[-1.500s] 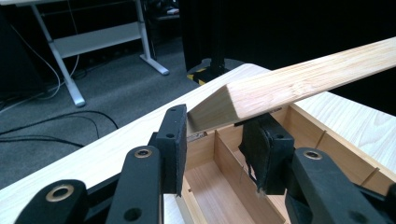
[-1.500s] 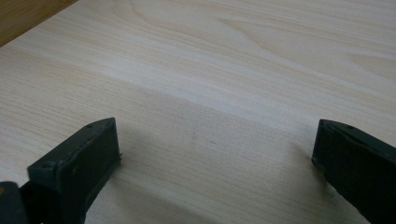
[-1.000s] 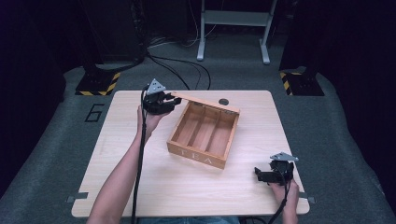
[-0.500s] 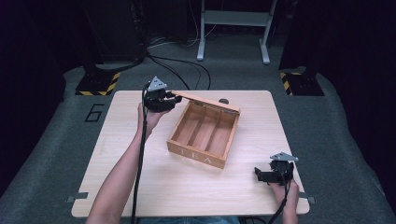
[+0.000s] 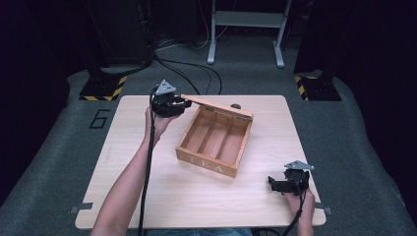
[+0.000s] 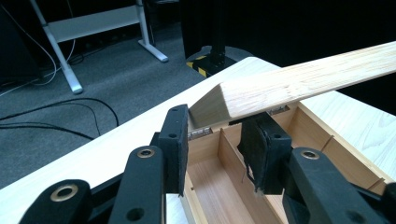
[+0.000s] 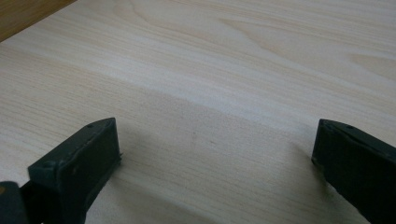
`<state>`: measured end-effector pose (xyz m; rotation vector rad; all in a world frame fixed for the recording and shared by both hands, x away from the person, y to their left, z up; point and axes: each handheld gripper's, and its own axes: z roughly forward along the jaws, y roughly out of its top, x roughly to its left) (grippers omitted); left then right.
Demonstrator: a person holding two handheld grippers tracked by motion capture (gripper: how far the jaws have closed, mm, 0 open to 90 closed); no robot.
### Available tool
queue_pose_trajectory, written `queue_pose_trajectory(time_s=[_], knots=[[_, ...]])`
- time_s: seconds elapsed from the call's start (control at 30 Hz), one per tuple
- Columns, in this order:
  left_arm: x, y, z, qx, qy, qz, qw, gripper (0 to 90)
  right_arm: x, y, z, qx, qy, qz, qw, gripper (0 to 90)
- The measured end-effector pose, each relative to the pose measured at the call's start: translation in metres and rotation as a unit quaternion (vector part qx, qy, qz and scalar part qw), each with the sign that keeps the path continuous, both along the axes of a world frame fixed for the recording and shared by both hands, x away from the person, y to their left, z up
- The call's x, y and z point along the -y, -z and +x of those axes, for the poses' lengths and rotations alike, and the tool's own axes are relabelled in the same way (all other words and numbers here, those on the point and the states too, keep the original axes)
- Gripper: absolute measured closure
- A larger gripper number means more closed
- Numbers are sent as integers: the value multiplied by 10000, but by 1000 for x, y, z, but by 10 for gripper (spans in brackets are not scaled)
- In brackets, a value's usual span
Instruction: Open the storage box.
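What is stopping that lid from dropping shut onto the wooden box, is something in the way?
Nothing lies under the lid: the box has three empty compartments. The left gripper is clamped on the lid's corner and holds it up. The right gripper rests open on the table, well away.

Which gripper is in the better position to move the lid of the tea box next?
Left. The left gripper is at the lid's corner, jaws on both sides of it. The right gripper rests open on the table, away from the box.
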<state>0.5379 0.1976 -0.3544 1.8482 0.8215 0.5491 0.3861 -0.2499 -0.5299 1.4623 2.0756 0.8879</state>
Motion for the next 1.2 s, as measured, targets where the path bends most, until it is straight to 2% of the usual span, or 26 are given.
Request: queue_pose_trajectory(time_s=[1.2], knots=[[0,-3,4,-50,38,-24,10000,620,0,0,0,-6,3,5,10000,4]])
